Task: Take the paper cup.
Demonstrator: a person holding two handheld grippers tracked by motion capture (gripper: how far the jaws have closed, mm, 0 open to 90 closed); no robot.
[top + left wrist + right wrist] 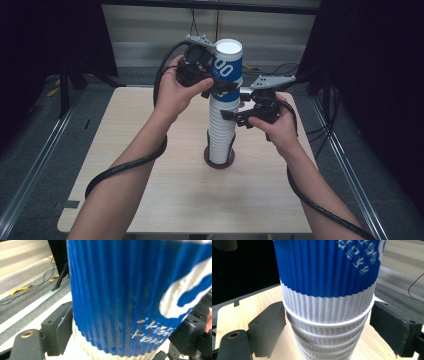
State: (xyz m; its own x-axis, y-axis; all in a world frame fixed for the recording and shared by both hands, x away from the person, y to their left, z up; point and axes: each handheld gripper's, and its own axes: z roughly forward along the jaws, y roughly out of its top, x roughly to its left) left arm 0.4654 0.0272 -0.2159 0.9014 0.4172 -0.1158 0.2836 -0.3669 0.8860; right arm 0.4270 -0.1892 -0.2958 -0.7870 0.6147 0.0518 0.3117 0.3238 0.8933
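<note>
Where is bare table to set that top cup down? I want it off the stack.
Free: the table left of the cup stack, and the near strip in front of its round base. Crowded: the middle, where the left hand-held gripper clamps the blue cup and the right hand-held gripper flanks the stack.

Top blue cup (227,70): large white digits "00" on the blue ribbed sleeve, on the side gripped by the left gripper (212,82). In the left gripper view, part of one large white figure sits toward the right jaw, with small white characters below it, not legible. In the right gripper view, similar small white characters appear above the right jaw, not legible
</note>
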